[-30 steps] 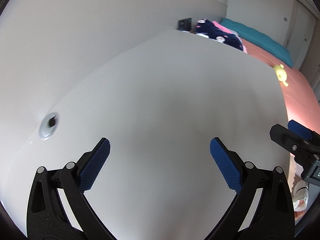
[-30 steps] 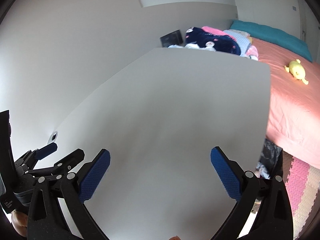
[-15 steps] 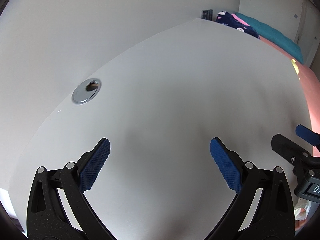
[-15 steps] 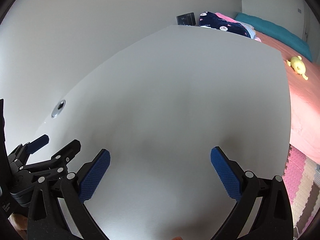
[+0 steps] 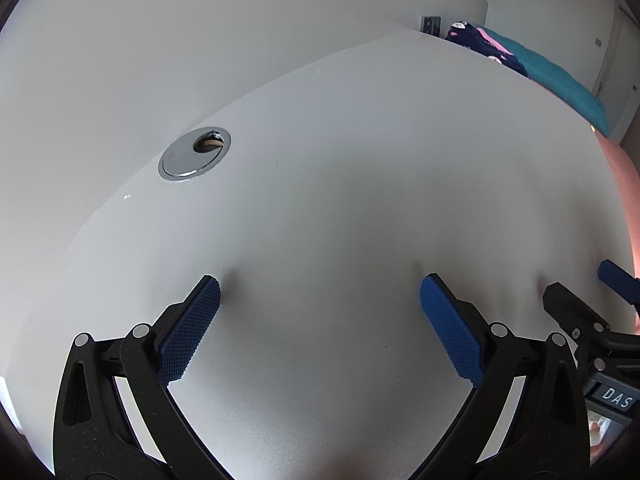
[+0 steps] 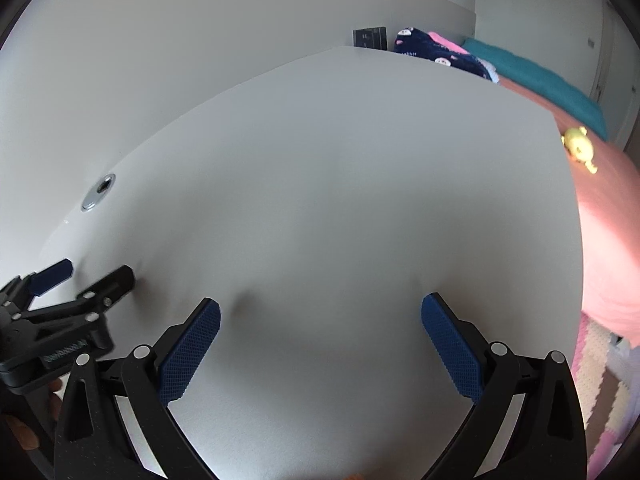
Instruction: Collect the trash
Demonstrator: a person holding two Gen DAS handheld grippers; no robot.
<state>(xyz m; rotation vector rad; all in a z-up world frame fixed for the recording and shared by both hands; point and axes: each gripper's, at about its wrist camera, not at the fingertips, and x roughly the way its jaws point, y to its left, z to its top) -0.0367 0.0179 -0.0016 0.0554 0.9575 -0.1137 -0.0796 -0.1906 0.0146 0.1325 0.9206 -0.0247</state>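
White desk top (image 5: 360,200) fills both wrist views, matte and bare where we can see it. We hold the left gripper (image 5: 320,332) low over it at the bottom of the left view, its blue pads (image 5: 188,332) spread wide with nothing between them; faint shadows sit just ahead of the tips. The right gripper (image 6: 320,344) sits the same way in the lower part of the right view, jaws wide apart and holding nothing. Each tool shows in the other's frame: the left one at lower left of the right view, the right one at the right edge of the left view.

Chrome cable grommet (image 5: 195,153) lies in the upper left of the left view, set in the desk near the wall. Beyond the desk's far edge, upper right, we note a dark patterned blanket (image 6: 436,54), a teal pillow (image 6: 548,88), a pink bed sheet (image 6: 608,240) and a small yellow plush toy (image 6: 578,146) on it. Pastel foam floor mat (image 6: 600,380) shows at lower right of the right view.

Trash: we cannot pick out any piece in either view.
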